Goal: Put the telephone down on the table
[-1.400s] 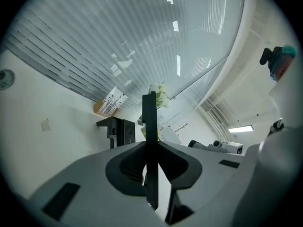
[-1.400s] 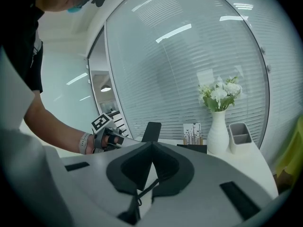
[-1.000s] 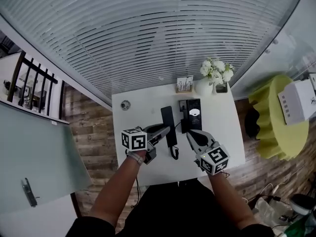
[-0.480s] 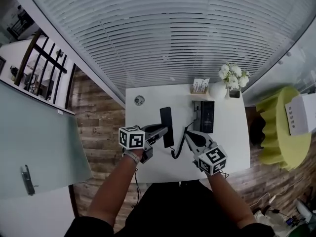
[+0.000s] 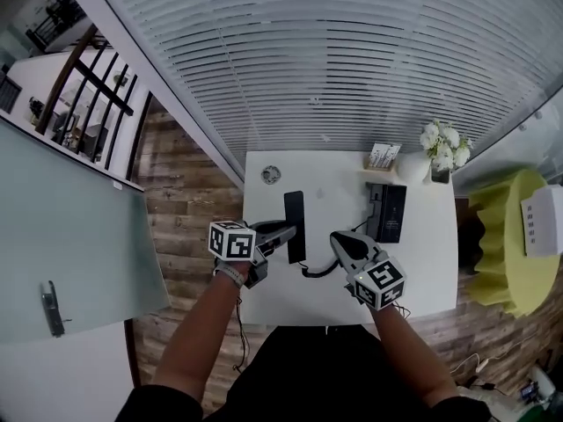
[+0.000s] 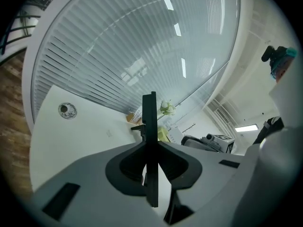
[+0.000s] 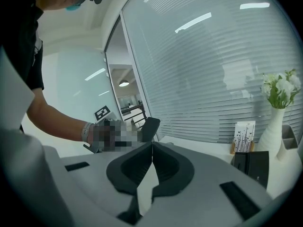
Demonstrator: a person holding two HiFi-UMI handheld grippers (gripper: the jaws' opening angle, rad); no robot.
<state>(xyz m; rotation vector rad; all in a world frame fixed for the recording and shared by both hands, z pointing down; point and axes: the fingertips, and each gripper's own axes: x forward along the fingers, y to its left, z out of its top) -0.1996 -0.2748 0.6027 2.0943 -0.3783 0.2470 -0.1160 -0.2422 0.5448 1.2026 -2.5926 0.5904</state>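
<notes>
My left tongs (image 5: 283, 234) pinch the handset (image 5: 295, 222) by its flat sides, its length running ahead of the tips. I judge this grip keeps it level for laying down. I cannot tell whether it touches the surface (image 5: 334, 192) yet. My right tongs (image 5: 339, 241) are pressed together on nothing, just right of the handset, above the cord (image 5: 318, 271). The base (image 5: 390, 211) lies ahead and to their right. The surface is white, with a vase (image 5: 412, 167) beyond the base. Blinds (image 5: 352, 60) close the far side, and the floor (image 5: 189, 218) is wood.
</notes>
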